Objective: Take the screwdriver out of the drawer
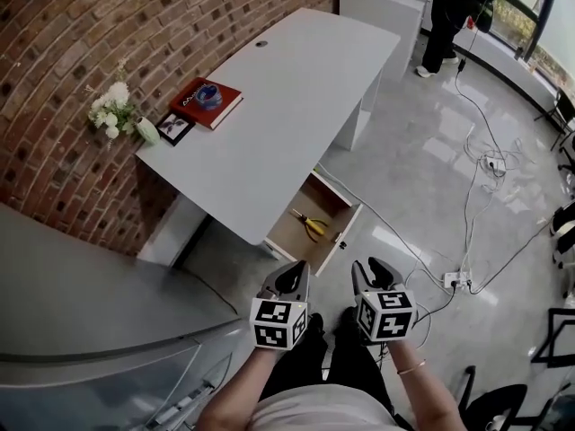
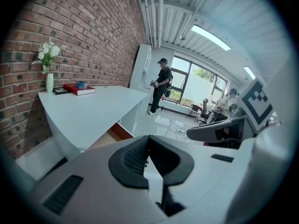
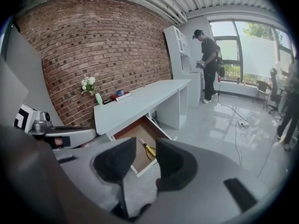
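Under the white desk (image 1: pixel 278 106) a wooden drawer (image 1: pixel 296 242) stands pulled out. A yellow-handled screwdriver (image 1: pixel 313 226) lies inside it, and in the right gripper view the screwdriver (image 3: pixel 148 149) shows between the jaws, far off in the drawer (image 3: pixel 132 135). Both grippers hang in front of the drawer, near the person's legs, well short of it. My left gripper (image 1: pixel 287 279) (image 2: pixel 149 158) has its pads together with nothing in them. My right gripper (image 1: pixel 374 275) (image 3: pixel 145 158) is open and empty.
On the desk's far left lie a red book (image 1: pixel 208 102), a small picture frame (image 1: pixel 173 127) and a vase of white flowers (image 1: pixel 115 110). A grey cabinet (image 1: pixel 81 285) stands at the left. Cables and a power strip (image 1: pixel 454 279) cross the floor at the right. A person (image 1: pixel 449 12) stands far back.
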Motion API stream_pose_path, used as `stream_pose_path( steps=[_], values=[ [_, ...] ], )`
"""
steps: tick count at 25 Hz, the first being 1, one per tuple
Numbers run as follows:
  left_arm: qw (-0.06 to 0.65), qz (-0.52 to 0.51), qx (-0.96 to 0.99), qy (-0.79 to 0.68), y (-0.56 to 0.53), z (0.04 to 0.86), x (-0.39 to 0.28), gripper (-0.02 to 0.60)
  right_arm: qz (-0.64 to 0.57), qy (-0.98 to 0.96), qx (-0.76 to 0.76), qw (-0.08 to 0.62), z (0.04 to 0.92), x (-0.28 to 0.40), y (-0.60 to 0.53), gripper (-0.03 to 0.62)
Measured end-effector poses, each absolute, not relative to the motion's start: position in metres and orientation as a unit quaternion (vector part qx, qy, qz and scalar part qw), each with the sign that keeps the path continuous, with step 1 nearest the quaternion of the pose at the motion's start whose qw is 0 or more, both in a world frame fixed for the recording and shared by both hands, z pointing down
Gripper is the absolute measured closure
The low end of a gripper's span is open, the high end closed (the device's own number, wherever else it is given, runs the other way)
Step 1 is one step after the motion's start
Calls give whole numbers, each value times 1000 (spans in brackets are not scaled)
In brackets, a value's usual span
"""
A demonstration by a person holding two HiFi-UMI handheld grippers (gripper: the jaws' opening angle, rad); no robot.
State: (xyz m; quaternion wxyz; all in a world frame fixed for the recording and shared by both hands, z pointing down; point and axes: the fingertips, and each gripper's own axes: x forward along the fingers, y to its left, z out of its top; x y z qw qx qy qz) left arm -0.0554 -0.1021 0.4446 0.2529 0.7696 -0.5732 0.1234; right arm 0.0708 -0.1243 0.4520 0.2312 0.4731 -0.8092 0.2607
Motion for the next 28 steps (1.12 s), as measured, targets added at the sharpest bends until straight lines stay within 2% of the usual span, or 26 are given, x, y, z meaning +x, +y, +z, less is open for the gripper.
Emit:
stream_pose_path(
  steps=[28],
  values=[
    [317, 87, 642, -692, -146, 514, -81, 589, 205, -873, 272, 350, 545, -3, -216, 476]
  ],
)
